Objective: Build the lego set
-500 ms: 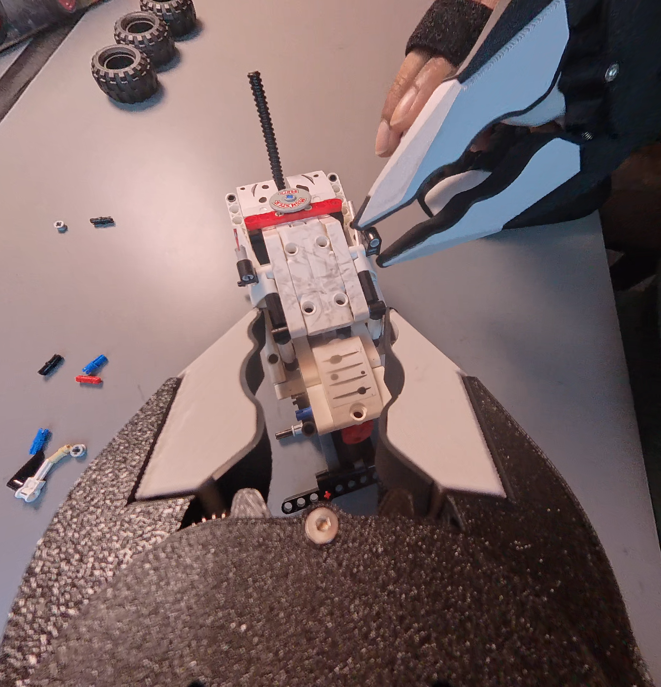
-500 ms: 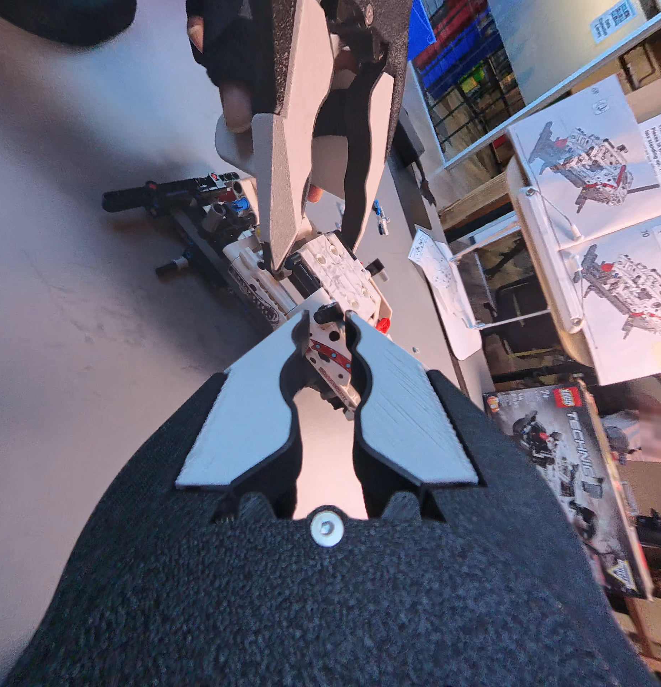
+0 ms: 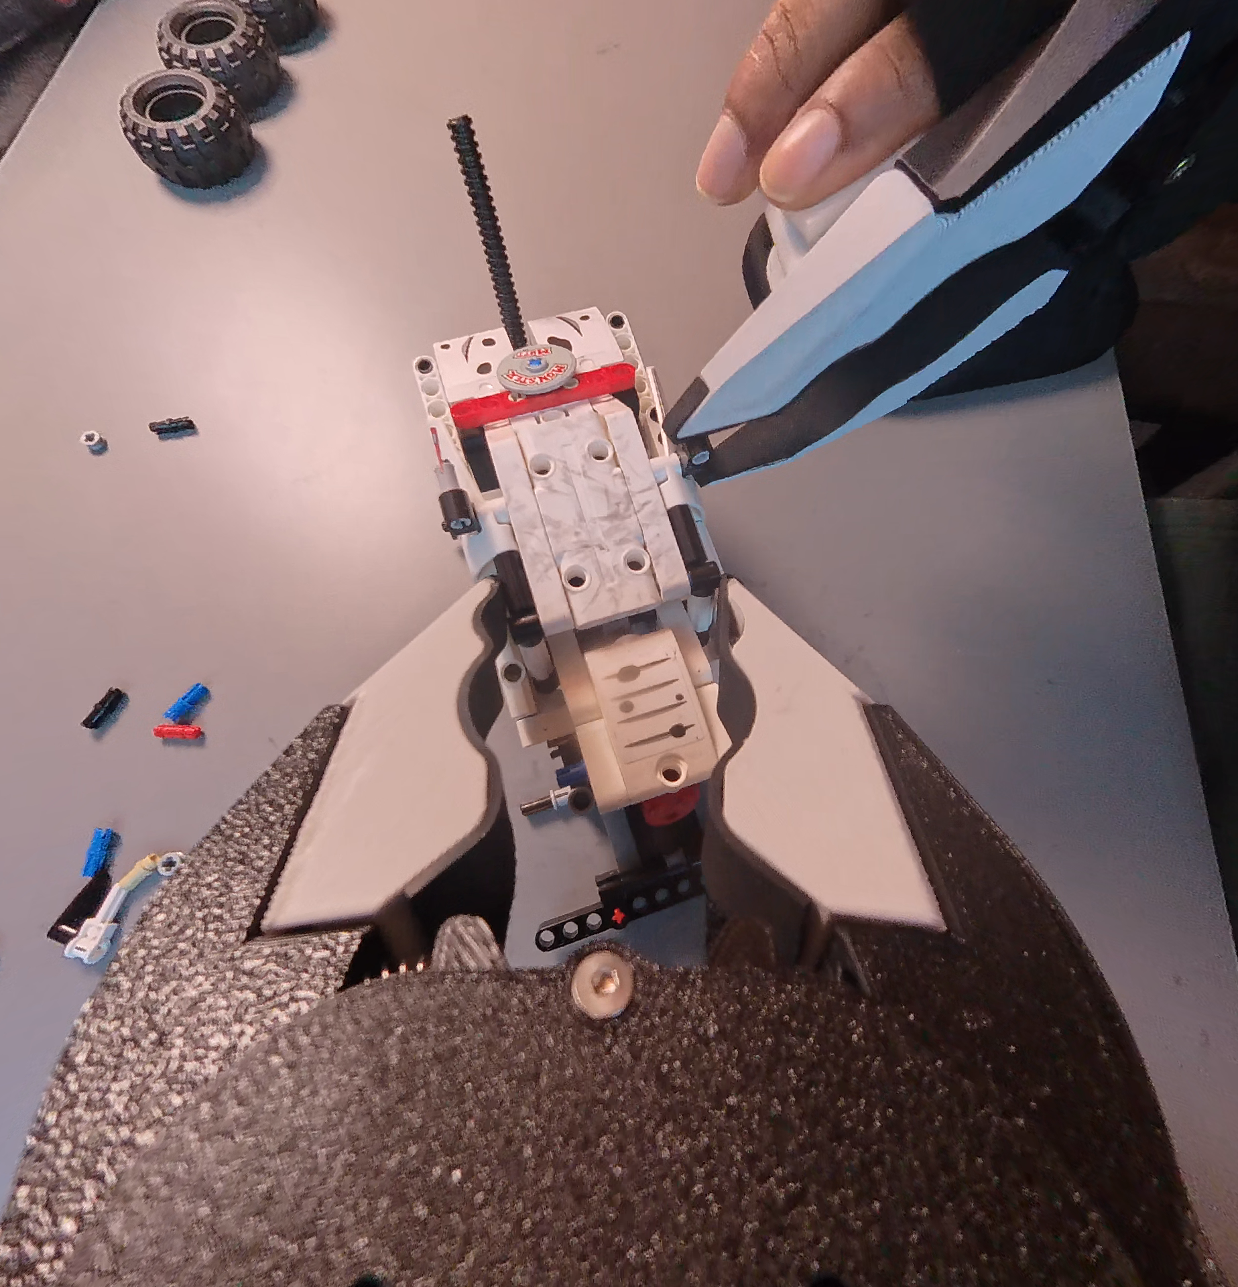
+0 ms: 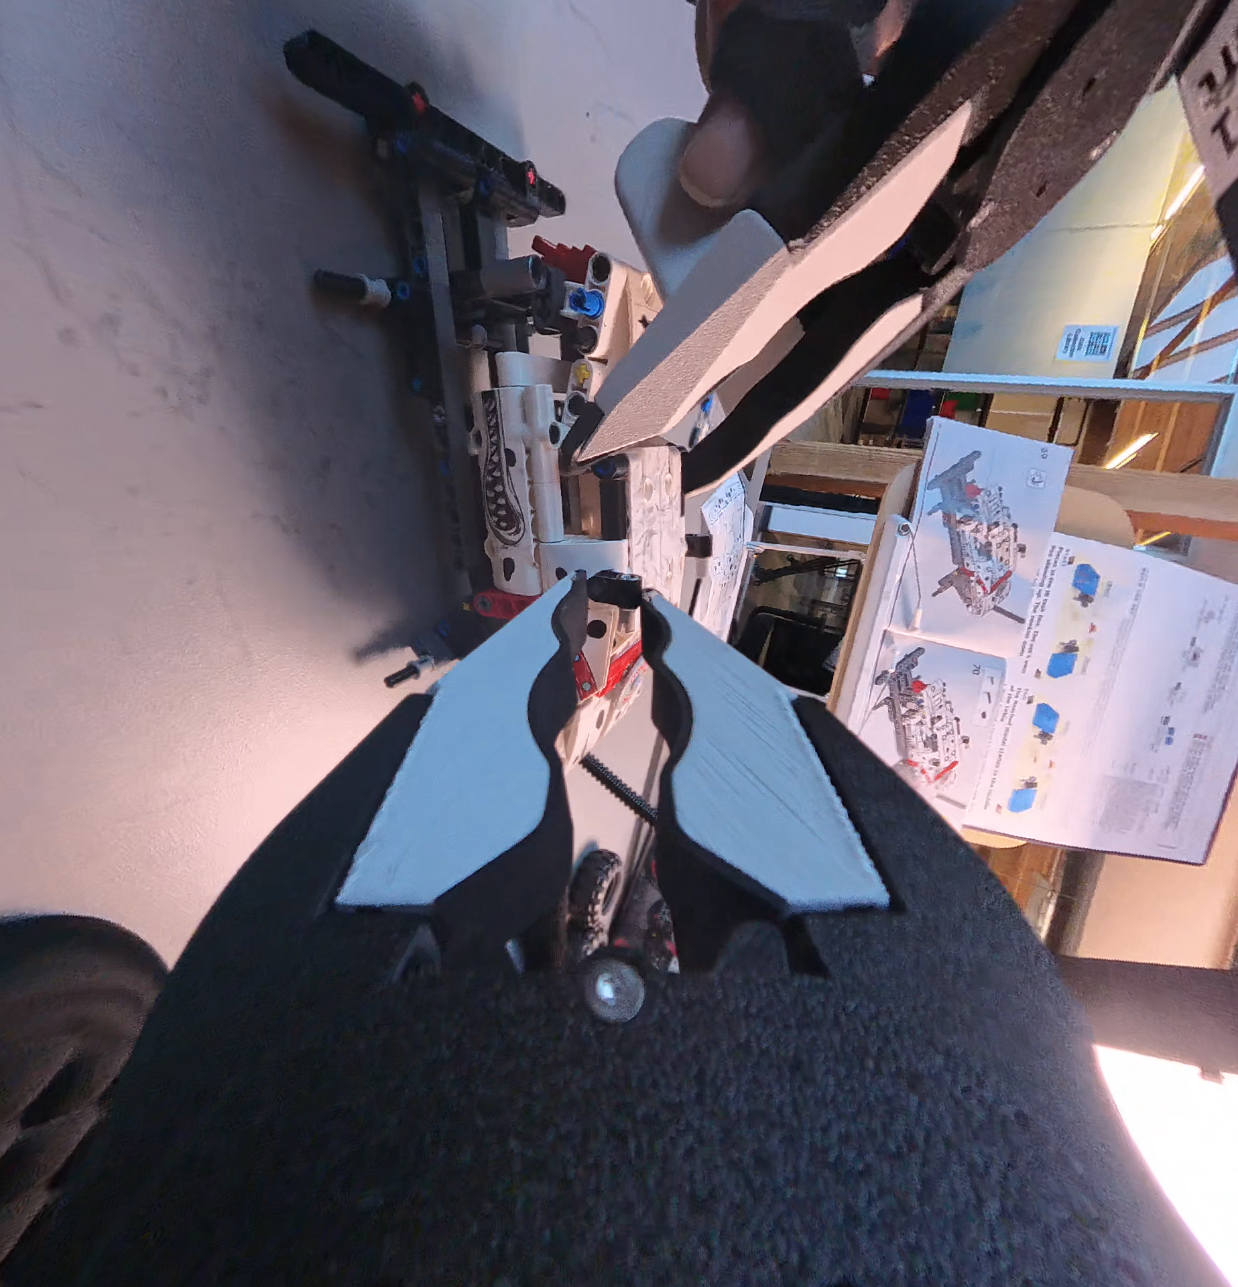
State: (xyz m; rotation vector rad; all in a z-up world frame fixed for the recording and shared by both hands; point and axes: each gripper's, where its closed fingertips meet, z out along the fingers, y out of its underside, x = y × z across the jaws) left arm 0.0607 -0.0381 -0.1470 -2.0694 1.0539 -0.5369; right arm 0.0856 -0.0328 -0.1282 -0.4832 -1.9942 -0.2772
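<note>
Lego model (image 3: pixel 588 578), a white, red and black vehicle body with a long black ribbed rod (image 3: pixel 487 230) sticking out of its far end, lies on the grey desk (image 3: pixel 915 627) between the two tools. Around its near end the left gripper (image 3: pixel 605 599) has its broad grey fingers (image 3: pixel 407 787) spread fairly wide, pressed against both flanks of the white body, so the model is clamped between them. From the right side the right gripper (image 3: pixel 689 446) comes in at a slant, a person's hand (image 3: pixel 811 111) on its trigger; its white-and-black fingers (image 3: pixel 776 362) are drawn nearly together, their tips closed on a small black pin (image 3: pixel 699 457) at the model's upper right edge. The right wrist view shows the same: that gripper (image 4: pixel 610 592) with only a narrow gap between the tips, the black connector (image 4: pixel 616 587) caught there against the model (image 4: pixel 525 487). Farther back on the desk sit two knobby black tyres (image 3: pixel 191 129). An open instruction booklet (image 4: pixel 1061 668) stands propped beyond the desk edge. Loose small parts lie to the left: a blue pin (image 3: pixel 187 701), a red pin (image 3: pixel 177 730), a black pin (image 3: pixel 104 707), and nearer, a white and cream piece (image 3: pixel 114 912) beside another blue one (image 3: pixel 100 851).
</note>
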